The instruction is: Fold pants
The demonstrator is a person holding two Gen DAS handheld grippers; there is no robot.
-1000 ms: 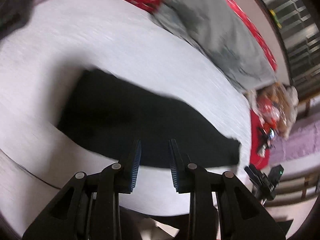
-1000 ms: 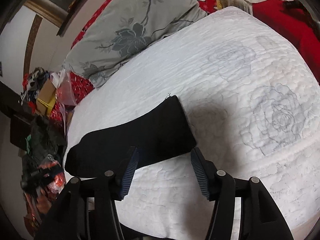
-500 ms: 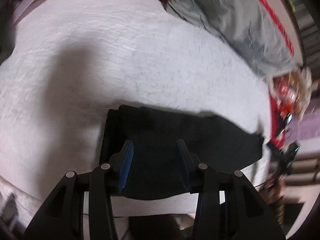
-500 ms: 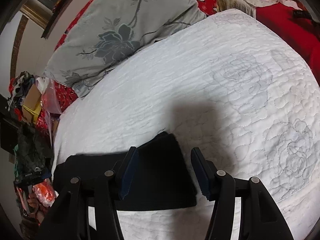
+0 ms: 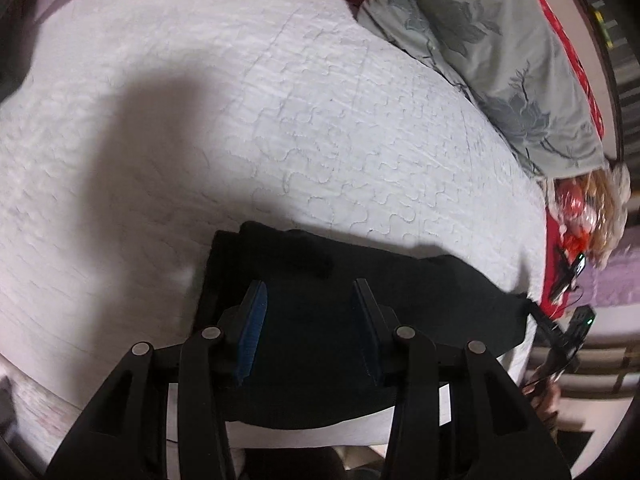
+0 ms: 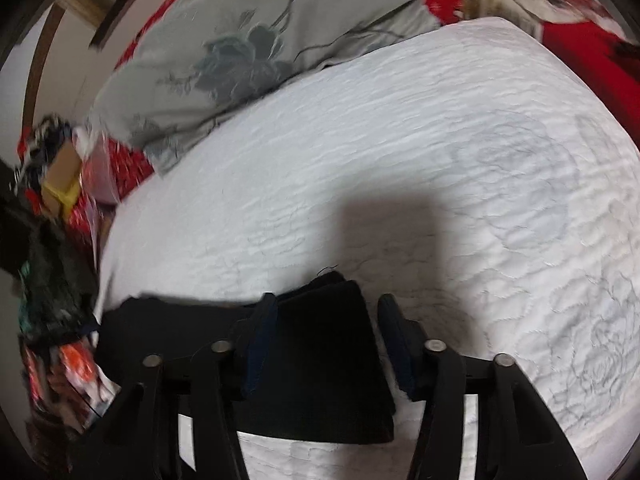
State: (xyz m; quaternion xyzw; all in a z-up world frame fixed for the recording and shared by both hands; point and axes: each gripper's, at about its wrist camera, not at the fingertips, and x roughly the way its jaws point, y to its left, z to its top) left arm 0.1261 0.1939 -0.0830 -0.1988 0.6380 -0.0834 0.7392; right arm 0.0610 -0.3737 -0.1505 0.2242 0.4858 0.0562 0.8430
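Broadly, a white quilted bedspread [image 5: 320, 128] fills both views, with a grey flowered pillow [image 6: 256, 52] at its far edge and red bedding [image 6: 580, 52] beyond.

Pants: the black pants [image 5: 420, 300] lie flat along the near edge of the bedspread as a long band. Their long axis runs left to right, parallel to that edge. One squared end sits at the left in the left wrist view; the other squared end [image 6: 332, 340] sits at the right in the right wrist view, where layered edges suggest an existing fold. Which end is the waist cannot be told.

Tongs: the left gripper [image 5: 308, 328] hovers over the left end, jaws spread wide with nothing between the blue pads. The right gripper [image 6: 324, 344] straddles the right end, jaws likewise wide; contact with the cloth cannot be confirmed.

Step in hand, as judged: taking hold of one or both ends for a further fold. It is best done by pinching all layers near the corners, lifting evenly, and carrying one end over the other along the long axis, edges aligned.
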